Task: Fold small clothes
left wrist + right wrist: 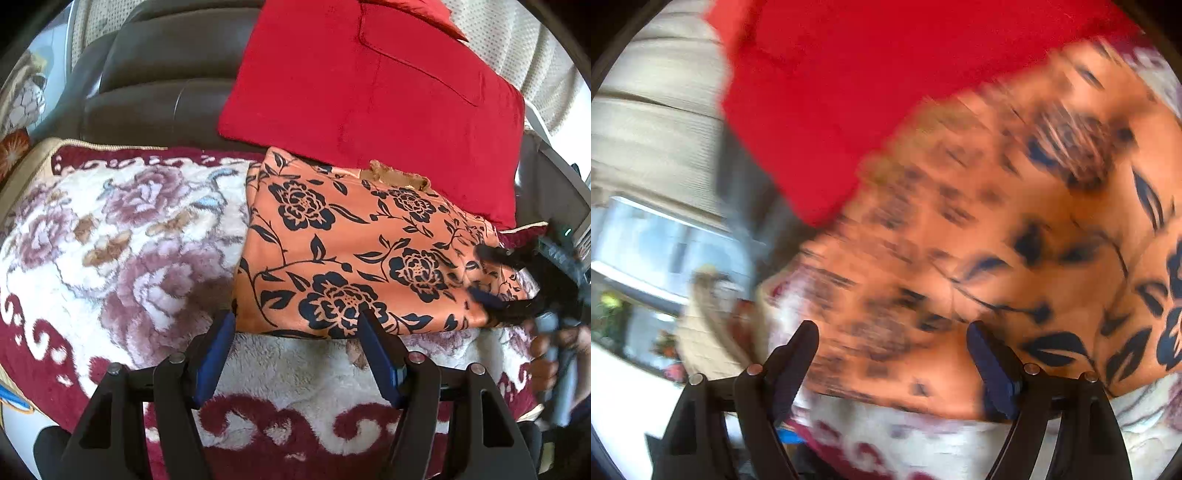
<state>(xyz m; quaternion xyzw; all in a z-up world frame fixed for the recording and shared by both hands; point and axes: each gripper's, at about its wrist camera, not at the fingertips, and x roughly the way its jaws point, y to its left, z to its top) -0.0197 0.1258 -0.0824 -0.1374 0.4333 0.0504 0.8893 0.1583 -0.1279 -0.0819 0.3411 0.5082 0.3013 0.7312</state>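
jaws first: my left gripper stands open with nothing between the pads, hanging over the blanket at the near hem of the cloth. my right gripper is open too, pads clear of the fabric; its view is smeared, so i can't tell how close it sits. from the left view it shows at the cloth's right edge, a hand on its handle. the cloth, orange with dark flowers, lies folded over on the blanket, its far edge against the red cushion. i judge one fold is down and the grip let go. next i'd want both grippers on one edge, pinching every layer, to carry it across without dragging the pile.
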